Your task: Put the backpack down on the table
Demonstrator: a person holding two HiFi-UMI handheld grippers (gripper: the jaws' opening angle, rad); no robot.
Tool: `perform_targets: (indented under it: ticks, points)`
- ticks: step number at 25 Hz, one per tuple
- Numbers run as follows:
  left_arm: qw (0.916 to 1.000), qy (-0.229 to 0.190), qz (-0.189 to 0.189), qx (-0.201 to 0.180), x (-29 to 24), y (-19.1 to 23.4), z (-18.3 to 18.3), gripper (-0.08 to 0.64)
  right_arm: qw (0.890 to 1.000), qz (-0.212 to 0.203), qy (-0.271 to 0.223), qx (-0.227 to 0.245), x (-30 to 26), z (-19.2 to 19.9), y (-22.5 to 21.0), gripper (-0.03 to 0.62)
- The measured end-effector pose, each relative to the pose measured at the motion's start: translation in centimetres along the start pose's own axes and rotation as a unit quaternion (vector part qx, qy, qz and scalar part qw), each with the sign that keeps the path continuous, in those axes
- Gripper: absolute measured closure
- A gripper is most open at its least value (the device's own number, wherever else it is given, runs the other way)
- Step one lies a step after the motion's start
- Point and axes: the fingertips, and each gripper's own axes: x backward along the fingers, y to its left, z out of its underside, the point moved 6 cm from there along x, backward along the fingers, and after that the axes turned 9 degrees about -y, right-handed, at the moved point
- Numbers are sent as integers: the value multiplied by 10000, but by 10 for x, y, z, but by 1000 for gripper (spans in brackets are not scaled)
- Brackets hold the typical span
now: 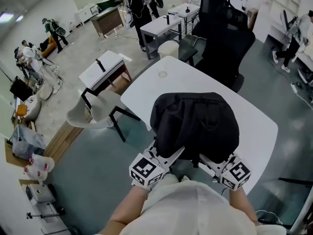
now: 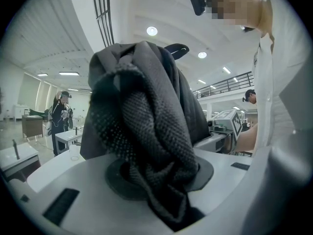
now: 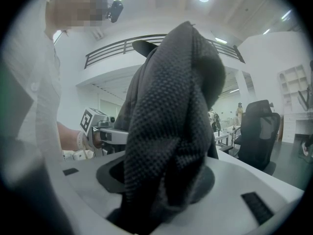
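Because the black fabric backpack (image 1: 195, 121) seemed not yet down on the white rounded table (image 1: 161, 84) below, left claw (image 1: 169, 155) and right claw (image 1: 208, 161) each clamped its mesh padding, sharing weight.

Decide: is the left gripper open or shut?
Shut: the left gripper pinches bunched mesh fabric of the backpack between its jaws.

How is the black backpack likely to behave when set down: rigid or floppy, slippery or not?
Probably floppy: the backpack fabric bunches and folds where the left tool and right tool pinch it. Its textured mesh looks grippy, so slipping seems unlikely. It may slump on the table.
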Motion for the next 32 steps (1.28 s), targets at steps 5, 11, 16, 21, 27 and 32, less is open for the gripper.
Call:
perform_targets:
  ticks: [5, 11, 16, 21, 27, 32]
  points:
    - [9996, -48, 290, -11, -25, 28, -8, 417, 9996, 257, -34, 59, -15, -9, -24, 379]
    - [9968, -16, 800, -44, -58, 81, -25, 417, 9968, 782, -123, 83, -50, -25, -54, 379]
    - [9906, 12, 1360, -134, -83, 124, -48, 417, 9914, 1282, -241, 132, -78, -43, -72, 379]
    - [9828, -19, 1831, -240, -108, 155, -65, 417, 9839, 1731, -368, 260, -98, -58, -90, 377]
    - [9726, -78, 2300, -326, -131, 189, -65, 417, 9734, 2205, -419, 465, -121, -57, -105, 377]
    - [9669, -109, 2529, -313, -155, 199, -63, 417, 9671, 2464, -370, 518, -123, -56, -122, 377]
